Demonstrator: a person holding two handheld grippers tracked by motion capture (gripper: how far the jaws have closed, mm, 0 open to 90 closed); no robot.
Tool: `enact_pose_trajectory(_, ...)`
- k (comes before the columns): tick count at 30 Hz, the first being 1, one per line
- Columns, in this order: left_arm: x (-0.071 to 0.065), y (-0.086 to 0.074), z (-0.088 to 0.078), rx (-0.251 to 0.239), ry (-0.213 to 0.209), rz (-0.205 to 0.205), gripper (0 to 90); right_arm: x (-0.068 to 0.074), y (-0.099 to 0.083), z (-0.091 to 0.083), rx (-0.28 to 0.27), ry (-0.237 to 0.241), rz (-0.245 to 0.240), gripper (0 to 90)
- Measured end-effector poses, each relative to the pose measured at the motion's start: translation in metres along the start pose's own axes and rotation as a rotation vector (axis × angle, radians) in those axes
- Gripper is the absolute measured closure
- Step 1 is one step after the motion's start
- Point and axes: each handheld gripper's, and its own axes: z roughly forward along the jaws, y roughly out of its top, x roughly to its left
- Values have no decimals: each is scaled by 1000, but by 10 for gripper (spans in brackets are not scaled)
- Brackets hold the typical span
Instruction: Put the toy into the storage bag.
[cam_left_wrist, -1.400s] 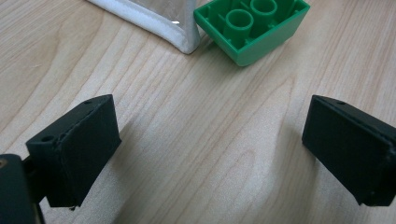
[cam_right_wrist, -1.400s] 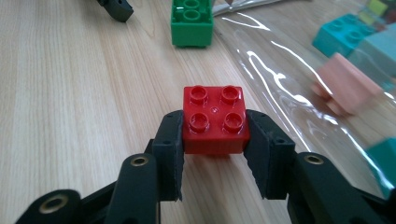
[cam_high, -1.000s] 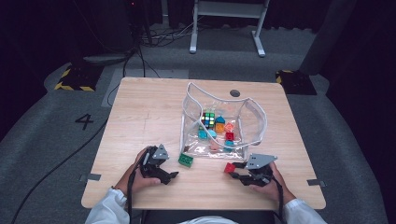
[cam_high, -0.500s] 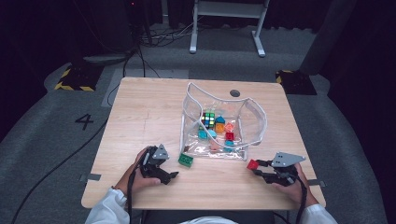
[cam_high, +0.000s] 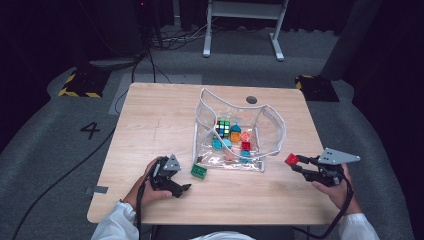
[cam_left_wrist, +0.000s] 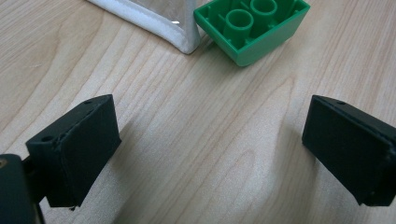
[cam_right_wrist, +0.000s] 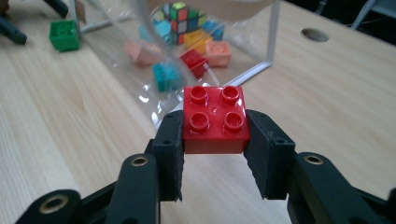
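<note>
on the wooden bench (cam_high: 150, 125) a clear plastic zip pouch (cam_high: 235, 130) holds one multicoloured puzzle cube (cam_high: 223, 128) and about seven small bricks. one green brick (cam_high: 198, 171) lies just outside it, ahead of the left gripper (cam_high: 182, 186), whose jaws gape empty. the right gripper (cam_high: 296, 163) clamps one red four-stud brick (cam_right_wrist: 215, 119), right of the pouch.

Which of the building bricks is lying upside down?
The green brick on the table beside the clear bag's corner: its hollow underside faces up, while the red brick shows its studs.
</note>
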Motion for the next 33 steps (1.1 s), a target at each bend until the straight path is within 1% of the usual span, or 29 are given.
enact_pose_trajectory(1,0,0,0,0,0,0,41,-4,5,-3,-9,-10,-7,594)
enact_pose_trajectory(5,0,0,0,0,-1,0,40,-13,19,-9,-35,-21,2,594)
enact_pose_trajectory(7,0,0,0,0,-1,0,41,-17,26,-10,-39,-36,-8,594)
enact_pose_trajectory(11,0,0,0,0,0,0,41,-24,41,-13,-47,-44,-22,594)
enact_pose_trajectory(13,0,0,0,0,0,0,41,-26,49,-13,-50,-56,-31,594)
enact_pose_trajectory(15,0,0,0,0,0,0,41,-28,57,-13,-59,-56,-30,594)
enact_pose_trajectory(16,0,0,0,0,0,0,41,-29,61,-14,-57,-61,-46,594)
enact_pose_trajectory(19,0,0,0,-2,1,0,40,-31,73,-13,-56,-73,-62,594)
enact_pose_trajectory(21,0,0,0,0,1,0,41,-33,79,-14,-54,-80,-64,594)
enact_pose_trajectory(24,0,0,0,0,-1,-1,41,-35,88,-14,-65,-79,-55,594)
enact_pose_trajectory(25,0,0,0,0,0,0,40,-36,91,-13,-69,-86,-62,594)
enact_pose_trajectory(29,0,0,0,0,0,0,40,-39,103,-12,-77,-87,-76,594)
enact_pose_trajectory(31,0,0,0,0,0,0,40,-40,109,-10,-76,-81,-68,594)
enact_pose_trajectory(33,0,0,0,0,0,0,41,-41,117,-7,-81,-71,-81,594)
